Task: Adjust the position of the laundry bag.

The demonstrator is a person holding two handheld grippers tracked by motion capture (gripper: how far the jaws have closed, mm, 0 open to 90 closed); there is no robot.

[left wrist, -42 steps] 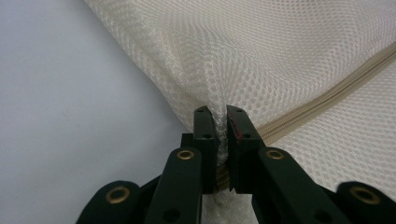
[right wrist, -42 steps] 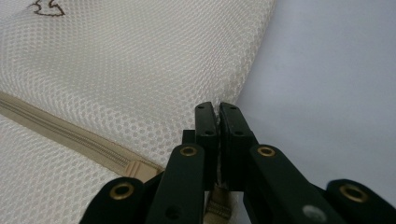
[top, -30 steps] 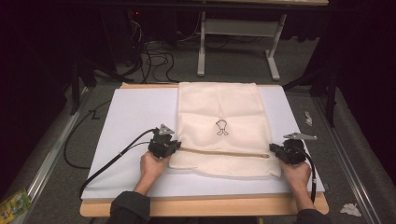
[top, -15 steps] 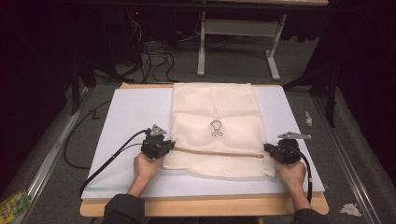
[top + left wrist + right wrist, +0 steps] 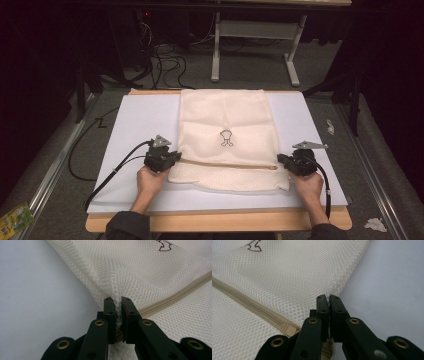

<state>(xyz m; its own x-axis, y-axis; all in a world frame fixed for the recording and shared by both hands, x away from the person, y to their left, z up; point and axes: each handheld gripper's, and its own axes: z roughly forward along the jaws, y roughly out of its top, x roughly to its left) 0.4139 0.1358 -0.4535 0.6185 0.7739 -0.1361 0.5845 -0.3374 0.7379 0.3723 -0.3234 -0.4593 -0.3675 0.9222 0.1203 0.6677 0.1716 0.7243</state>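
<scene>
Both grippers have drawn nearer the person over the last second, bringing the near part of the mesh bag with them, so the zipper now lies closer to the table's near edge.

From the high view, the left gripper holds the bag's left edge and the right gripper its right edge, each at an end of the zipper. The bag lies flat on a white board atop a wooden table, its far end at the board's far edge. I judge the step to be pulling or straightening the bag; next, both hands should move evenly so the mesh stays taut and square. Beyond the table: grey floor, tangled cables, a white desk frame, dark surroundings, and paper scraps at the near right.

Seen from the left gripper view, the jaws are pressed onto a pinched ridge of mesh, with the zipper running off to the right.

Seen from the right gripper view, the jaws are nearly together at the bag's edge, apparently pinching mesh, beside the zipper's end stop.
</scene>
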